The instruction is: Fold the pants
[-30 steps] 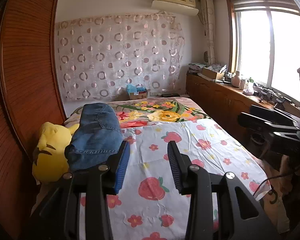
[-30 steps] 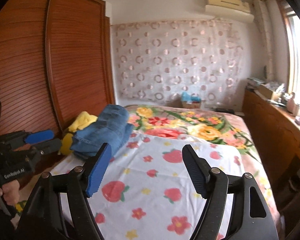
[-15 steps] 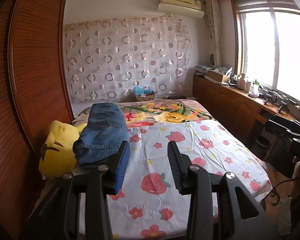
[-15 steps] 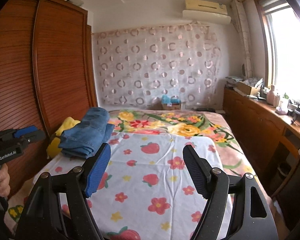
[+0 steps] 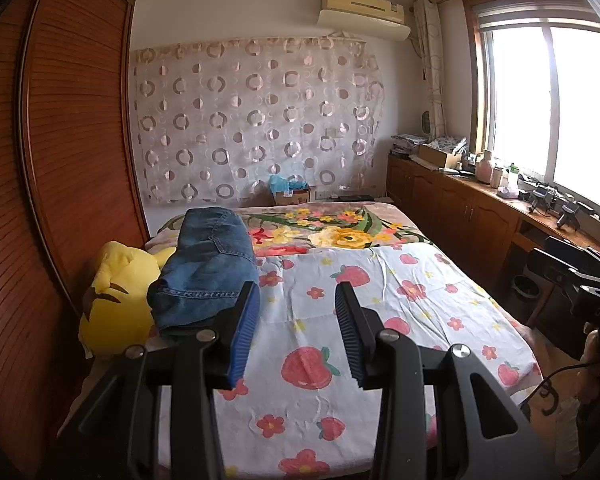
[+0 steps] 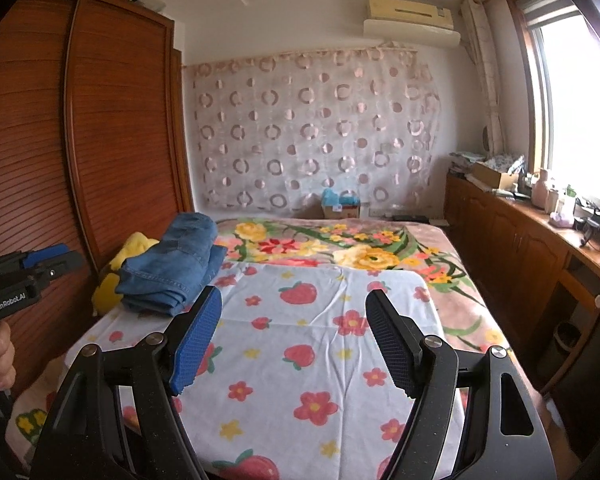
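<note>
Folded blue jeans (image 5: 208, 268) lie in a stack at the left side of the bed, partly on a yellow plush toy (image 5: 116, 300); they also show in the right wrist view (image 6: 176, 264). My left gripper (image 5: 296, 332) is open and empty, held above the strawberry sheet (image 5: 380, 300), to the right of the jeans. My right gripper (image 6: 294, 344) is open wide and empty above the same sheet (image 6: 320, 320). The left gripper also shows at the left edge of the right wrist view (image 6: 40, 260).
A wooden wardrobe (image 5: 40, 200) stands along the bed's left side. A floral blanket (image 5: 332, 232) covers the far half of the bed. A wooden cabinet (image 5: 460, 208) with clutter runs under the window on the right. A box (image 5: 290, 194) sits behind the bed.
Both grippers have pulled back and up from the bed, so more of the room and the bed's front edge shows. The jeans have not moved. Both stay open.
</note>
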